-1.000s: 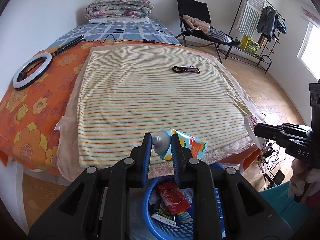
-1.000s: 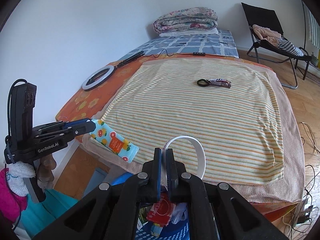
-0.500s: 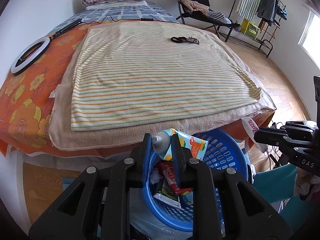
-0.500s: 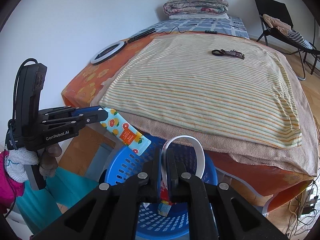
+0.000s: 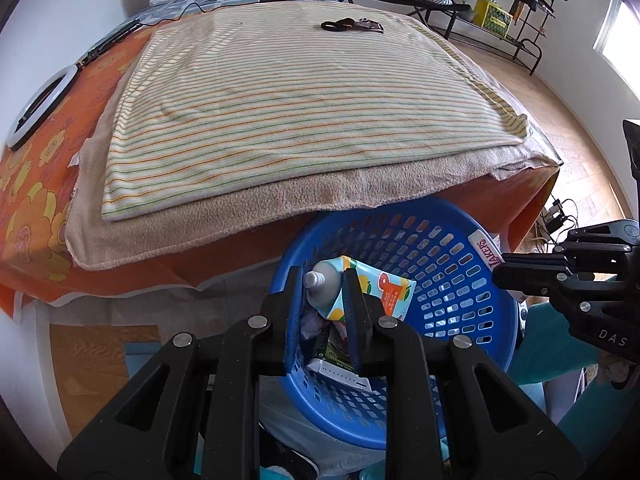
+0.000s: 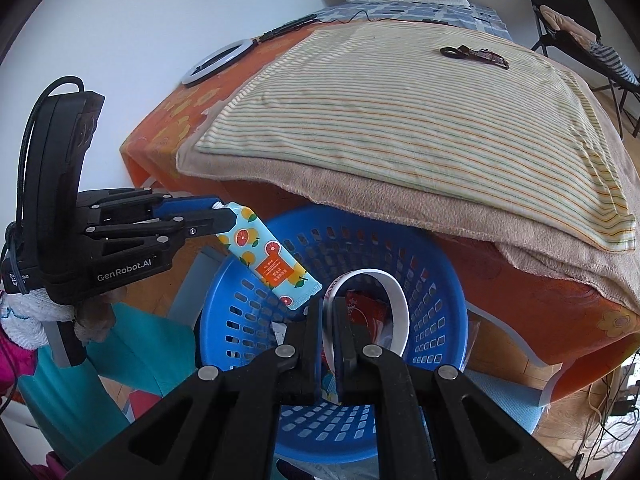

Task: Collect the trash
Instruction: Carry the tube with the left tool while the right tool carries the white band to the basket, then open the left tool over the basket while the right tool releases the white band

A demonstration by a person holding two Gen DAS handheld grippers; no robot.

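Holding above blue basket (image 6: pixel 440 276) (wrappers inside) | left gripper (image 5: pixel 323 300): clamps fruit-print pouch (image 5: pixel 384 292) | right gripper (image 6: pixel 329 320): pinches white strip (image 6: pixel 396 300)

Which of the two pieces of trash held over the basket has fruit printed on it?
The pouch in the left gripper; the right gripper holds a plain white curled strip.

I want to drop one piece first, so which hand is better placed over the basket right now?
Probably the right: its tool holds the white strip above the blue basket's middle, while the left tool's pouch hangs nearer the rim.
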